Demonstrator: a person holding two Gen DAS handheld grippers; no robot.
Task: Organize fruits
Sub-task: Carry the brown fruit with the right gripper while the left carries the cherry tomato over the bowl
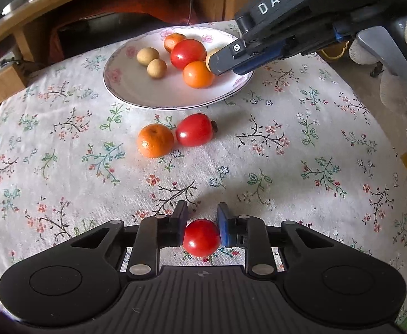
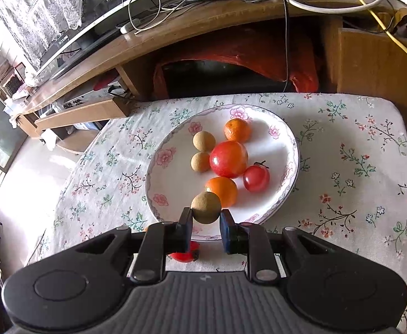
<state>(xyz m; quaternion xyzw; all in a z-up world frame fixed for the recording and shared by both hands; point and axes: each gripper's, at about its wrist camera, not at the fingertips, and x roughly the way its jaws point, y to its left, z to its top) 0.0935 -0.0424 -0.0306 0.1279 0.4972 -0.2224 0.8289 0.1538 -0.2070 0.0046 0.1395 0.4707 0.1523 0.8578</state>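
Note:
My left gripper (image 1: 202,229) is shut on a small red tomato (image 1: 200,238) near the front of the floral tablecloth. Ahead of it on the cloth lie a mandarin (image 1: 155,140) and a red tomato (image 1: 194,129), touching each other. My right gripper (image 2: 205,218) is shut on a brown longan (image 2: 206,207) over the near rim of the white flowered plate (image 2: 161,192). The plate holds two longans (image 2: 204,140), two oranges (image 2: 237,130), a big red tomato (image 2: 228,158) and a small one (image 2: 256,178). From the left wrist, the right gripper (image 1: 217,61) reaches in over the plate's (image 1: 147,94) right side.
A wooden desk (image 2: 192,25) with cables and a monitor stands just behind the table's far edge. A hand in a pale glove (image 1: 395,91) holds the right gripper at the table's right side. The cloth (image 1: 301,153) to the right of the loose fruits is bare.

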